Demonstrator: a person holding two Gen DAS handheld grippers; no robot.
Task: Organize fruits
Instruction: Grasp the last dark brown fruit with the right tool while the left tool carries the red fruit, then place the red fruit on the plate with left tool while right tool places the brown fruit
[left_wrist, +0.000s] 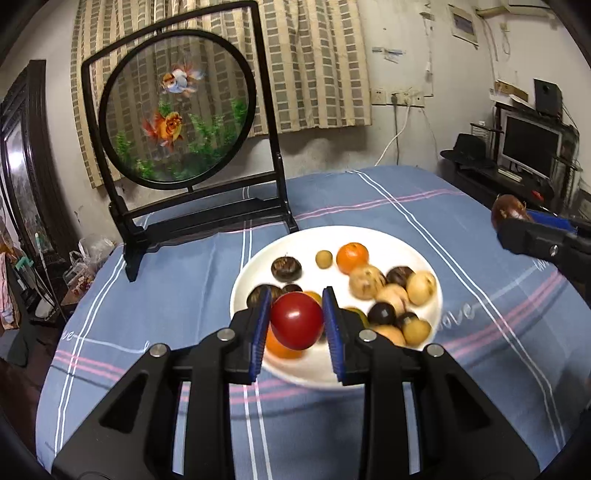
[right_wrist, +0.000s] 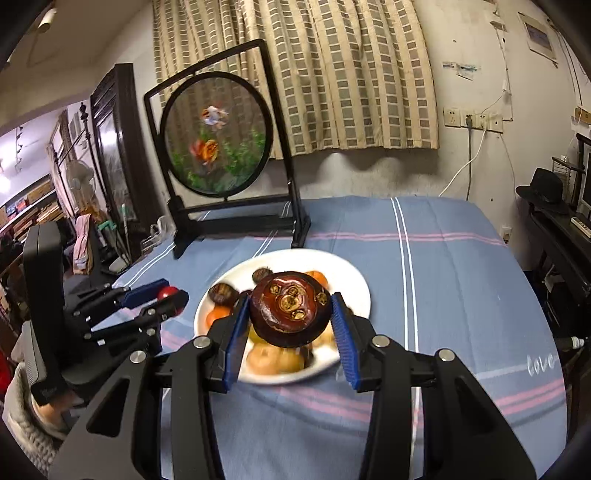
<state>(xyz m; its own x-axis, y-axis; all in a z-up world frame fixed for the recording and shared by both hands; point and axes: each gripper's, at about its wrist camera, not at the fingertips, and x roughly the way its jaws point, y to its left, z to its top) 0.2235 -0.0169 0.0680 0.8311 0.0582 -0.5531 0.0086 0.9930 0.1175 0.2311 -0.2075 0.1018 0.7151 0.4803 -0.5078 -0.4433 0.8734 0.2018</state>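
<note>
We hold a red tomato (left_wrist: 296, 320) between the blue pads of our left gripper (left_wrist: 295, 321), lifted over the 7 o'clock edge of the white plate (left_wrist: 295, 240). Our right gripper (right_wrist: 290, 317) has its fingers clamped on a dark brown water chestnut (right_wrist: 290, 308), also raised above the plate; from the left wrist it shows at 3 o'clock, well off the rim. The remaining fruits, an orange tangerine (left_wrist: 352, 256), pale longans (left_wrist: 421, 287) and more dark chestnuts (left_wrist: 286, 267), lie crowded toward the plate's 4 o'clock side.

Our risks, as we judge them: both fruits are round and smooth, pinched only at their widest part, so a tilt or a loosened squeeze could let either roll out. A drop onto the pile may scatter the loose pieces over the low rim onto the blue striped cloth (left_wrist: 369, 192) of the tabletop. Squeezing harder might split the tomato. The standing goldfish screen (left_wrist: 177, 107) at 11 o'clock could be struck by a wide swing.
</note>
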